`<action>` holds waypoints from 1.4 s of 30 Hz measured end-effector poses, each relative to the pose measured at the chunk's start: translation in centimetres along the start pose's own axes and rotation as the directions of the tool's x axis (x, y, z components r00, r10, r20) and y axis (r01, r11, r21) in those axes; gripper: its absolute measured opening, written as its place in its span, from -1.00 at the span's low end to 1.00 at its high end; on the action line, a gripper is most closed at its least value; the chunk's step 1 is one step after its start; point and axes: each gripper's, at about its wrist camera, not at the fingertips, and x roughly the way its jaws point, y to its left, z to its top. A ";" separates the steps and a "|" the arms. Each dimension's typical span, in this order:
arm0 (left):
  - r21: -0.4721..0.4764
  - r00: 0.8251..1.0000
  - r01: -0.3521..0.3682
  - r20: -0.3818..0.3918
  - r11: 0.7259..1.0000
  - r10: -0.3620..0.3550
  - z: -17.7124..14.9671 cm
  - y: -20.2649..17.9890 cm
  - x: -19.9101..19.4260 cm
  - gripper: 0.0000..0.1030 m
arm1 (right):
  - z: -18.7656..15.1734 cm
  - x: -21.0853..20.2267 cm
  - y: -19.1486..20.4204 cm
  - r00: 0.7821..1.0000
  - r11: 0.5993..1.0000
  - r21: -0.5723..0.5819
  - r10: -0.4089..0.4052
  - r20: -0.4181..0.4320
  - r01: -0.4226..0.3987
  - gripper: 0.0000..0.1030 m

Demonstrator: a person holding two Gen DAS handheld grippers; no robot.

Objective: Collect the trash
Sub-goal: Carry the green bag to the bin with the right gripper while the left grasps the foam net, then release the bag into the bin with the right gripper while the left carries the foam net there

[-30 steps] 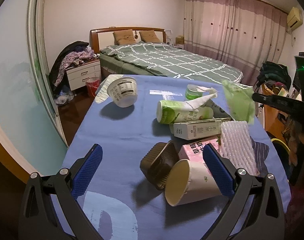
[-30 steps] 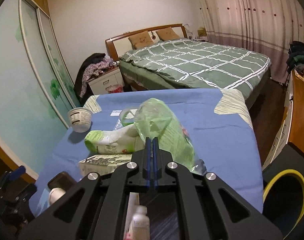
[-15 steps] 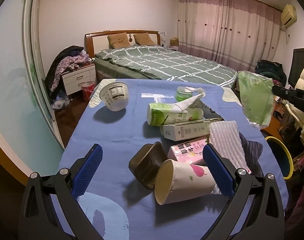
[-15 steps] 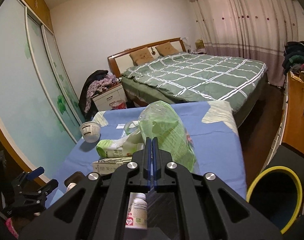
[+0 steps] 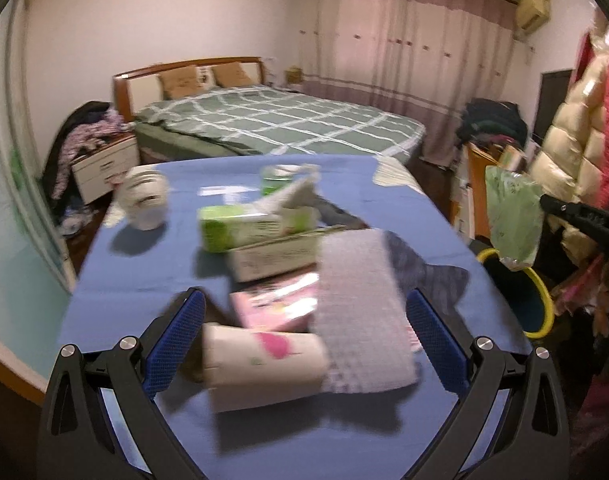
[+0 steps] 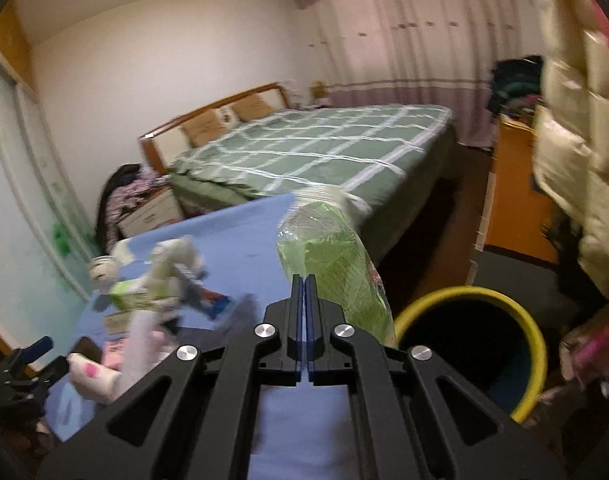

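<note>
My right gripper (image 6: 305, 280) is shut on a crumpled green plastic bag (image 6: 336, 264), which hangs just past the table's right edge, beside the yellow-rimmed bin (image 6: 536, 332). The left wrist view shows the same bag (image 5: 512, 216) dangling above the bin (image 5: 542, 296). My left gripper (image 5: 308, 332) is open low over the blue table (image 5: 144, 272). A tipped paper cup (image 5: 264, 356) lies between its fingers, untouched. Behind the cup are a pink carton (image 5: 276, 308), a bubble-wrap sheet (image 5: 360, 308), a cardboard box (image 5: 272, 256) and a green carton (image 5: 224, 228).
A white bowl (image 5: 144, 200) lies on its side at the table's far left. A bed (image 5: 272, 124) stands behind the table. Jackets (image 5: 576, 128) hang at the right above the bin, and a wooden cabinet (image 6: 516, 200) stands beyond it.
The right gripper has carried the green bag rightward off the table to beside the bin. The left gripper has shifted right, so the cup and bubble wrap now sit between its fingers.
</note>
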 end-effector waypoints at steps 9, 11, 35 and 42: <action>0.052 0.994 0.017 -0.105 0.998 -0.012 0.5 -3.9 5.5 0.93 | -2.4 3.0 -7.4 0.985 0.984 0.079 -0.156 -0.074 0.162 -0.97; 0.046 0.992 0.017 -0.128 0.999 -0.011 0.4 -4.0 6.5 0.93 | -2.9 4.0 -8.5 0.979 0.978 0.088 -0.181 -0.098 0.190 -0.95; 0.040 0.970 -0.002 -0.244 0.999 0.011 0.3 -3.2 12.3 0.90 | -4.2 6.2 -9.0 0.975 0.972 0.129 -0.177 -0.137 0.195 -0.64; 0.043 0.971 0.045 -0.238 0.998 -0.034 0.4 -3.6 11.8 0.35 | -4.0 6.0 -8.8 0.978 0.975 0.135 -0.160 -0.133 0.178 -0.64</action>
